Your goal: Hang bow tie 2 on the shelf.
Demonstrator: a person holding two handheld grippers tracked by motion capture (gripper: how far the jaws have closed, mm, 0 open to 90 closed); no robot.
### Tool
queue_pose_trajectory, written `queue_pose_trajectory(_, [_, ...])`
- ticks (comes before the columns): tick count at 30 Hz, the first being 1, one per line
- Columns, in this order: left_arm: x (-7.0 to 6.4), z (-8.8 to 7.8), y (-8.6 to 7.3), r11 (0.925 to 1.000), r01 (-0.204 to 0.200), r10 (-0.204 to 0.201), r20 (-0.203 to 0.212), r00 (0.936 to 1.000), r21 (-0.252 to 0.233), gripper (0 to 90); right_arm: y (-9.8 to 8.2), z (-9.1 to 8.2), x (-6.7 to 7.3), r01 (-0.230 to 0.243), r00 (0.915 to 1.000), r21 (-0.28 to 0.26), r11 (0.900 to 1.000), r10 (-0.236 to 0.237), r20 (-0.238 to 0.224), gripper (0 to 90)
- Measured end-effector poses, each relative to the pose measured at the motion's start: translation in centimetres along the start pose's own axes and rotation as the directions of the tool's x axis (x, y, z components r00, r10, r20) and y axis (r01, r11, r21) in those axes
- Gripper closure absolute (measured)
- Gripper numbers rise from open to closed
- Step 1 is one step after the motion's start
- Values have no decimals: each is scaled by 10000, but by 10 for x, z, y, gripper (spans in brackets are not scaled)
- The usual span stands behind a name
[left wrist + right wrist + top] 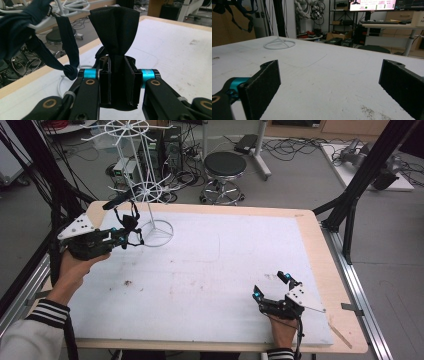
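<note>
My left gripper (132,237) is shut on a black bow-shaped piece of fabric (115,30), which fans out above the pads. Its dark blue strap (67,37) runs up and loops over an arm of the white wire rack (135,165) at the table's far left. The rack's round base (159,231) stands on the white mat just right of that gripper. In the high view the strap (131,217) hangs between the rack arm and the jaws. My right gripper (270,285) rests low on the mat near the front right, open, with nothing between its pads (265,82).
The white mat (215,270) covers a wooden table (310,227). A black stool (225,167) and floor cables lie beyond the far edge. Black frame posts (360,180) rise at the right. The rack base (279,44) lies far ahead in the right gripper view.
</note>
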State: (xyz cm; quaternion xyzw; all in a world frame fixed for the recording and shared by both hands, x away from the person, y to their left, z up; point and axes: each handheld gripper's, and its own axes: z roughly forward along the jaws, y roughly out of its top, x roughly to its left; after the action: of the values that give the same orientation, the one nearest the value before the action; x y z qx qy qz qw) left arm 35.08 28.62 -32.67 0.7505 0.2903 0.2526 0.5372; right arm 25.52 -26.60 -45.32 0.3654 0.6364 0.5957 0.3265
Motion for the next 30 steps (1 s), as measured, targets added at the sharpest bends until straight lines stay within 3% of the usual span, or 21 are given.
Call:
queue_pose_trajectory(4, [1,-2,5,9995,197,-201,-160,9997,-248,765,0,0,0,-9,10000,12,10000,9,13,29])
queue_pose_trajectory(14, [-1,-4,20,9986,81,-102,-401,9991,-528,765,0,0,0,-14,10000,21,10000,14,17,30])
queue_pose_trajectory(30, [-9,-2,35,9976,-296,305,125,9995,-625,765,0,0,0,-42,10000,31,10000,42,14,29])
